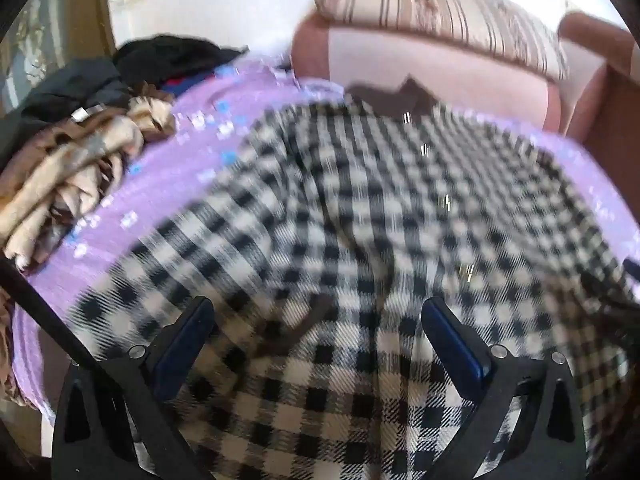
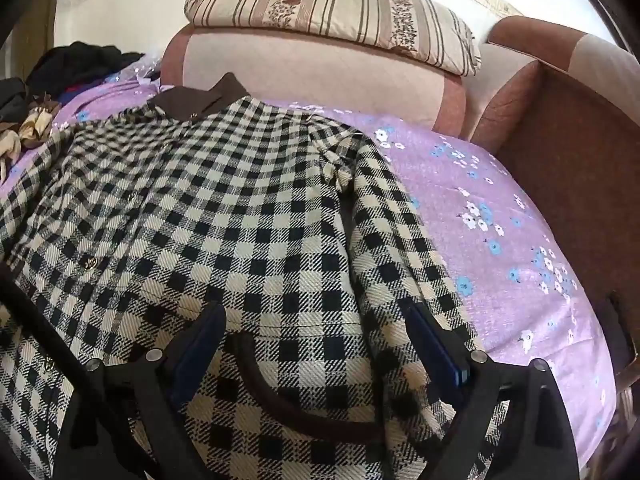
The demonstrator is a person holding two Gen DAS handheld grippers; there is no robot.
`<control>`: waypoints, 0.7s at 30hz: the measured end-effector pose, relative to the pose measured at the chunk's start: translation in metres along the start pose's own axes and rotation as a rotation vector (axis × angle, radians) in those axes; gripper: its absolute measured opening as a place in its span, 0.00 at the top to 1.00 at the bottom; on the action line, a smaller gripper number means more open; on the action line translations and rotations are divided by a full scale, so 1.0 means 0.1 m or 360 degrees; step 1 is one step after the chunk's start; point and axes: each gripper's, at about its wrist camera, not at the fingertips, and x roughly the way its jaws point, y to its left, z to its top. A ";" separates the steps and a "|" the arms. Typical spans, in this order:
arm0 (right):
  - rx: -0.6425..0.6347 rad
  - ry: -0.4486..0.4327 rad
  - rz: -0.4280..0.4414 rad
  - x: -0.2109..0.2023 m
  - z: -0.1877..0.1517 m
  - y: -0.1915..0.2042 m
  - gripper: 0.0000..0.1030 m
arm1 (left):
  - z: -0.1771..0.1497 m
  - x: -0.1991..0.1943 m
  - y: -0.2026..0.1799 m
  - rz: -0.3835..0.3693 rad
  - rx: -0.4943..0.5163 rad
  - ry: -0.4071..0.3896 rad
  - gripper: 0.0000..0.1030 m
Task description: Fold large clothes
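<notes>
Both the left hand-held gripper [image 1: 316, 320] and right hand-held gripper [image 2: 316, 324] are hovering released over the checked coat [image 2: 224, 216] lying on the purple floral sheet [image 2: 488, 216].

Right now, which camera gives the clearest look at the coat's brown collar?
The right wrist view: the brown collar is sharp, lying at the checked coat's far end. The left wrist view shows the collar only as a blurred dark patch.
</notes>
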 end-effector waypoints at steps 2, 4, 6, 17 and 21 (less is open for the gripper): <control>0.0018 0.0007 0.0030 0.00 0.01 -0.02 0.09 | 0.09 -0.11 0.12 0.0022 -0.0003 -0.0071 0.00; 0.0032 0.0022 0.0058 0.00 0.02 -0.04 0.09 | 0.19 -0.18 0.22 0.0053 0.0016 -0.0110 0.00; 0.0036 0.0037 0.0081 0.00 0.01 -0.05 0.09 | 0.29 -0.23 0.45 0.0118 -0.0002 -0.0141 0.00; 0.0068 0.0061 0.0134 -0.01 0.00 -0.04 0.09 | 0.13 -0.01 1.57 0.0117 -0.0390 0.0010 0.00; 0.0041 0.0053 0.0148 -0.01 0.02 0.04 0.09 | 0.06 0.10 1.42 0.0047 -0.0286 0.0093 0.00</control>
